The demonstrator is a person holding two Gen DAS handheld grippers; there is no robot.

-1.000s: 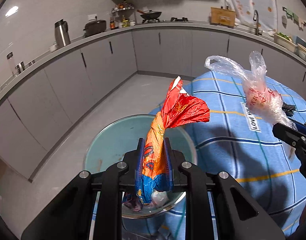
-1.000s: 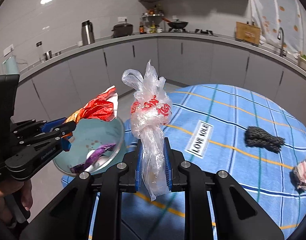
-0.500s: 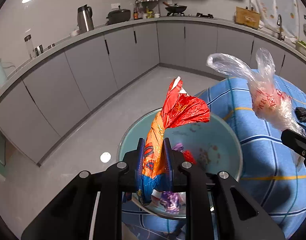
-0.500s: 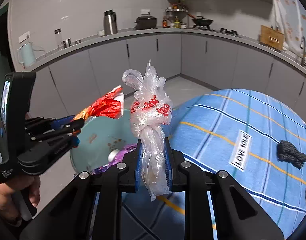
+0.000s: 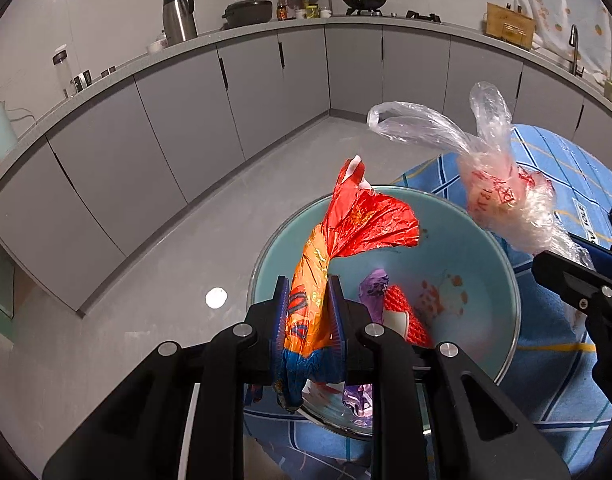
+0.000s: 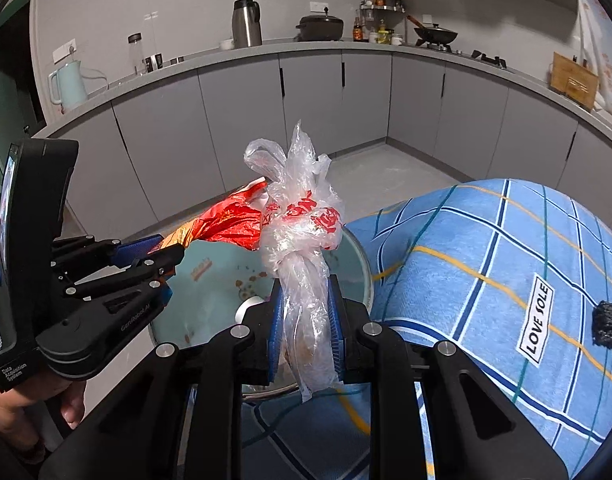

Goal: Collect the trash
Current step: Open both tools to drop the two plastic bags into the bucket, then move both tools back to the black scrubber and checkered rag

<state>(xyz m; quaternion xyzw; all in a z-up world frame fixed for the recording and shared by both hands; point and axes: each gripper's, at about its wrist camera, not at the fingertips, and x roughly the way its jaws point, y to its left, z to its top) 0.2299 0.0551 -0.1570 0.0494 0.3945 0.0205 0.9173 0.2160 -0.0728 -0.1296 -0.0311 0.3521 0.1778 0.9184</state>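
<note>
While clamped upright, wrapper [image 5: 318, 280] & bag [image 6: 302, 264] point up over basin [image 5: 466, 248].

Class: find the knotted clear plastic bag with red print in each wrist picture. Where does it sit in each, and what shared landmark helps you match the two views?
Left wrist: the bag is upper right, held up by the right gripper coming in from the right edge.
Right wrist: the bag is at centre, pinched between that gripper's own fingers.
Shared landmark: the pale blue bowl below it.
</note>
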